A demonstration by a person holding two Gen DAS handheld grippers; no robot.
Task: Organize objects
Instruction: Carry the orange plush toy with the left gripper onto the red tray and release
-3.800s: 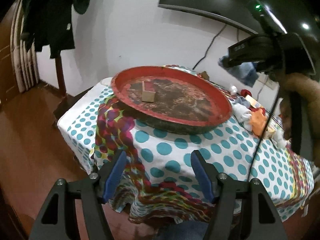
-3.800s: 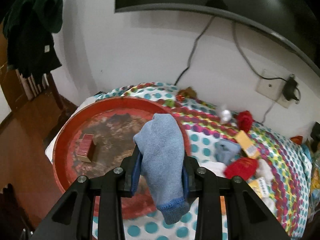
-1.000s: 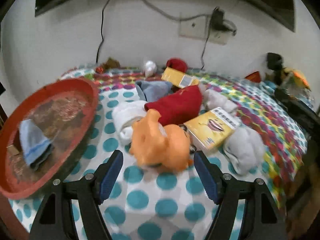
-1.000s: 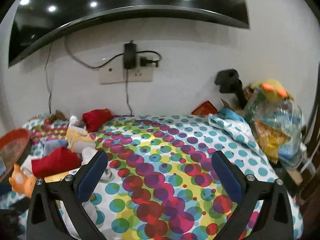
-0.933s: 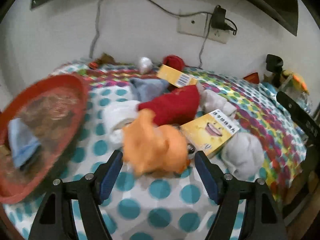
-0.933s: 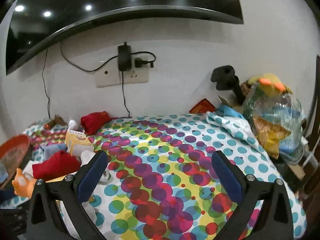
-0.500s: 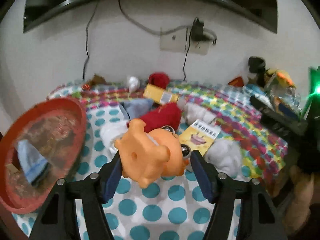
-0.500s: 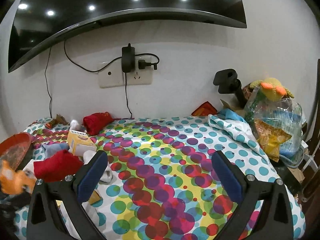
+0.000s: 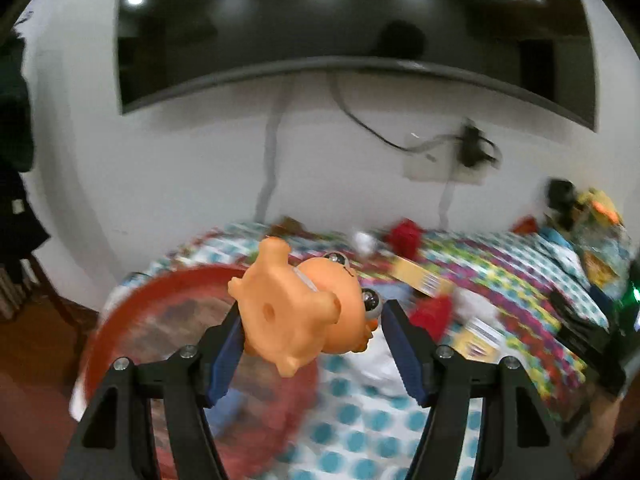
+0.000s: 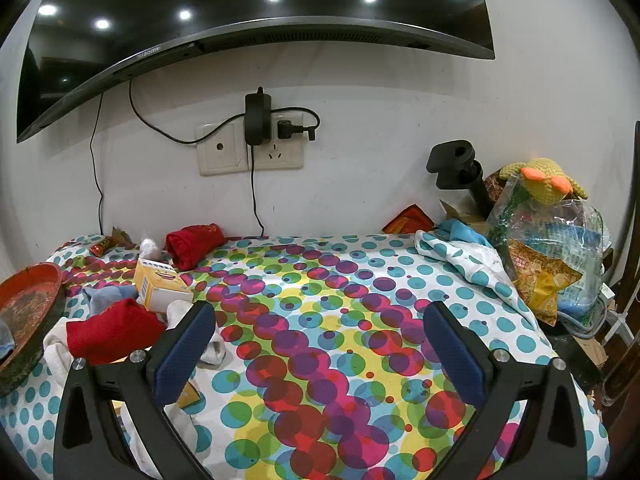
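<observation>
Left tongs (image 9: 312,326) clamped on the orange rubber toy (image 9: 304,308), held mid-frame above the near rim of the red tray (image 9: 120,312) at lower left of the left wrist view; background smeared with motion. Right tongs (image 10: 320,344) spread wide and empty, low centre of the right wrist view, over the dotted cloth of the desk (image 10: 320,320).

Judged step: carrying the toy to the tray. To do it well:
- Keep the squeeze steady; a soft, rounded body probably squirms between flat pads.
- Travel on past the rim toward the tray's middle before lowering.
- Set down low, then release, so no bounce or roll-out.
- Aim for a bare patch, clear of the blue cloth (image 10: 6,338) lying inside.
- Leave the red sock (image 10: 112,332) and yellow box (image 10: 160,284) for later trips.
</observation>
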